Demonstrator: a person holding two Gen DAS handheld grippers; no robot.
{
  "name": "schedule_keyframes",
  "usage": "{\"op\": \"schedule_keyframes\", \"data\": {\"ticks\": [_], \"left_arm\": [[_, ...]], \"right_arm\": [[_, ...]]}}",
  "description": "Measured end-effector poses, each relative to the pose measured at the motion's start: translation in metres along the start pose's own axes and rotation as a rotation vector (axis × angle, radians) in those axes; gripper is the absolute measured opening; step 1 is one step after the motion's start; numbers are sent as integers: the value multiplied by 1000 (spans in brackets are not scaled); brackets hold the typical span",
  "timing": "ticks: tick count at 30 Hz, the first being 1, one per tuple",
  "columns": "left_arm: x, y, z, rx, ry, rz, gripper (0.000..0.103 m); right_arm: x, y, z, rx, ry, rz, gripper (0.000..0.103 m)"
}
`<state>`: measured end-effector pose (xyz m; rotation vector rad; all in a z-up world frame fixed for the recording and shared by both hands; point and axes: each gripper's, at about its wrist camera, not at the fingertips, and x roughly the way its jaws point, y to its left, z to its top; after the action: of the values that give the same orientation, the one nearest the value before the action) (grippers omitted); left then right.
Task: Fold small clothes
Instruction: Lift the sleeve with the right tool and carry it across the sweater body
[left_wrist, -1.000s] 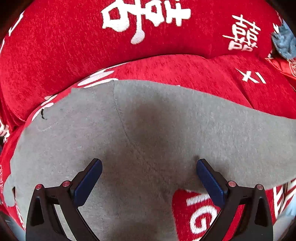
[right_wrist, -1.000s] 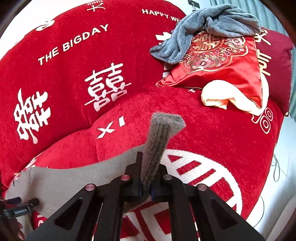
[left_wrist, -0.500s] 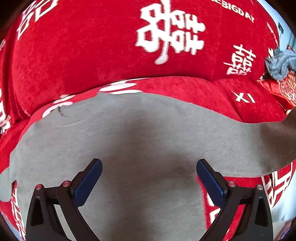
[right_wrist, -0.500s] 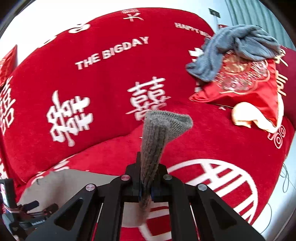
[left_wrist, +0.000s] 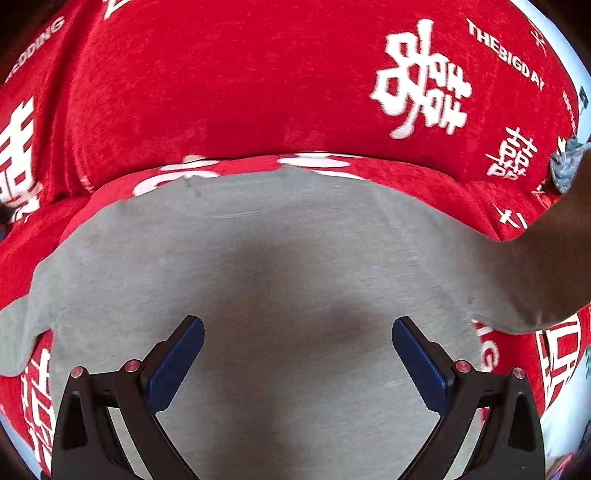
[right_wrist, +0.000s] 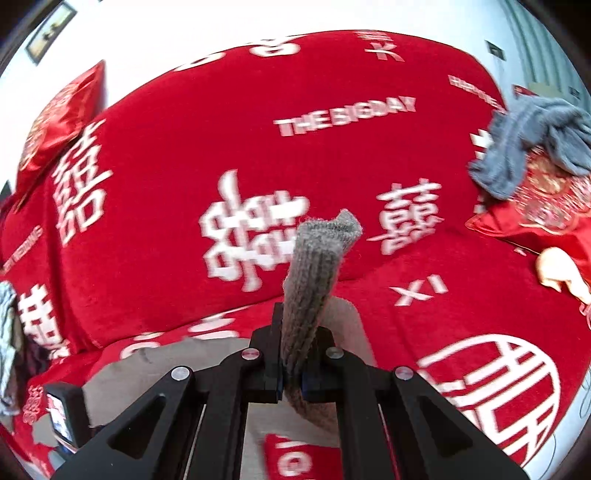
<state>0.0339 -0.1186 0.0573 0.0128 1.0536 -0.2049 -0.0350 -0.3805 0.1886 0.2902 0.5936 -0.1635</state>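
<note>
Jaws wide on left gripper (left_wrist: 297, 354), empty, w/ grey garment (left_wrist: 280, 266) spread below on red sofa cover (left_wrist: 221, 92). Right wrist: right gripper (right_wrist: 291, 384) pinches garment's ribbed cuff (right_wrist: 314, 273); best carry it across evenly, edges aligned, before release.

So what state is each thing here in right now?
Left gripper: open, empty, above the grey garment.
Right gripper: shut on the ribbed cuff.
Grey garment: spread flat on the red sofa cover, one end lifted.
Blue-grey towel: crumpled on the red cushion.
</note>
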Motion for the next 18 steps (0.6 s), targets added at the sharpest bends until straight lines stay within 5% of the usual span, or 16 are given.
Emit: {"op": "schedule_keyframes", "data": {"ticks": [8, 18], "left_arm": [[-10, 70, -17, -95, 2, 1, 102], [-16, 129, -37, -182, -3, 19, 102]], "right_arm": [[7, 96, 1, -89, 34, 113, 6], [17, 167, -14, -121, 91, 208, 6]]}}
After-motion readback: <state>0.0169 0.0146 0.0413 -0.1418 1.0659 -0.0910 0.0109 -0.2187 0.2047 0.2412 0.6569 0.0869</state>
